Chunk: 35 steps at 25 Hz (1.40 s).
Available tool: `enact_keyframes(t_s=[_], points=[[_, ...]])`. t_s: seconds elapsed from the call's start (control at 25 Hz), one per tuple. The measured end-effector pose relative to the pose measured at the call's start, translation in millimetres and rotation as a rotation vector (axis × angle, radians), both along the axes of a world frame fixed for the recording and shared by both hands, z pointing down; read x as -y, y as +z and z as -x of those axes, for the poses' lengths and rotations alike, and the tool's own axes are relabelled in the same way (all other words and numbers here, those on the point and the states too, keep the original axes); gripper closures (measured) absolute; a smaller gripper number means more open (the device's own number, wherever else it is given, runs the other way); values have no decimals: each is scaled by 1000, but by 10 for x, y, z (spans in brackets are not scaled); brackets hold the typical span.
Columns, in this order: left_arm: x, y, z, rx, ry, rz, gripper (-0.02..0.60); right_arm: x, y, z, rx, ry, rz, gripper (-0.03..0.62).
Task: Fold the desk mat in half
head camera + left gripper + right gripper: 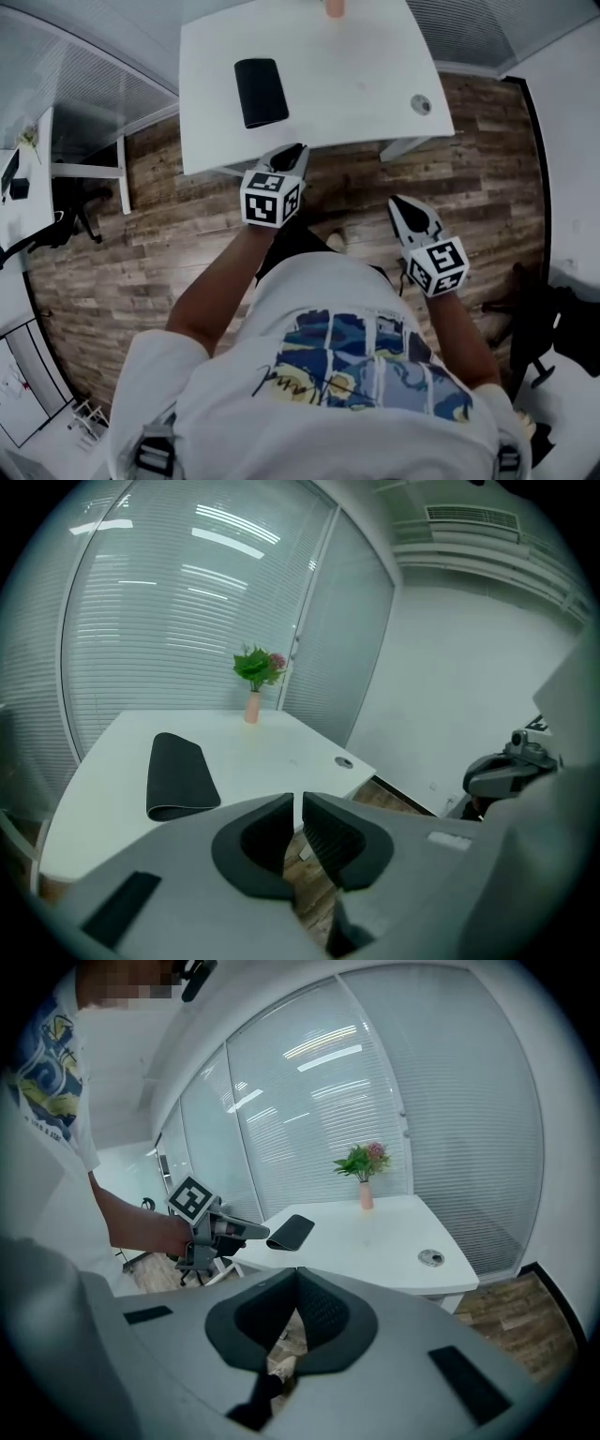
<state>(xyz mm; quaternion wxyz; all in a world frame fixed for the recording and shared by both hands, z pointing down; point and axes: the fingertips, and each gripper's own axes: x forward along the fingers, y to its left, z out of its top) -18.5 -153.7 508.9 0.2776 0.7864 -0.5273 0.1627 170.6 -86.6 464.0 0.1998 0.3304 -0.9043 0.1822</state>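
The black desk mat (260,92) lies folded over on the white table (356,84), toward its left side; it also shows in the left gripper view as a doubled dark strip (178,775) and in the right gripper view (291,1232). My left gripper (292,155) hovers off the table's near edge, short of the mat, its jaws a narrow slit apart with nothing between them (297,803). My right gripper (398,202) hangs over the wooden floor, lower and to the right, shut and empty (297,1274).
A pink vase with a plant (252,705) stands at the table's far edge. A round cable hole (421,104) sits near the right corner. Another white desk (23,187) is at the left and a dark chair (525,319) at the right.
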Motion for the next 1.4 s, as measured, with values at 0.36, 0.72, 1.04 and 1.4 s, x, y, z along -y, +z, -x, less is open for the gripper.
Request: enact_keyframes(t_s=[0.36, 0.72, 1.04, 1.4], points=[[-823, -372, -272, -55, 44, -36, 577, -200, -118, 54, 26, -114, -22, 595], [-1272, -514, -439, -102, 48, -36, 578, -350, -189, 28, 39, -180, -35, 595], [-1388, -582, -490, -96, 45, -47, 578, -402, -232, 13, 49, -216, -56, 595], [-1394, -592, -496, -78, 46, -56, 578, -411, -241, 29, 55, -226, -62, 595]])
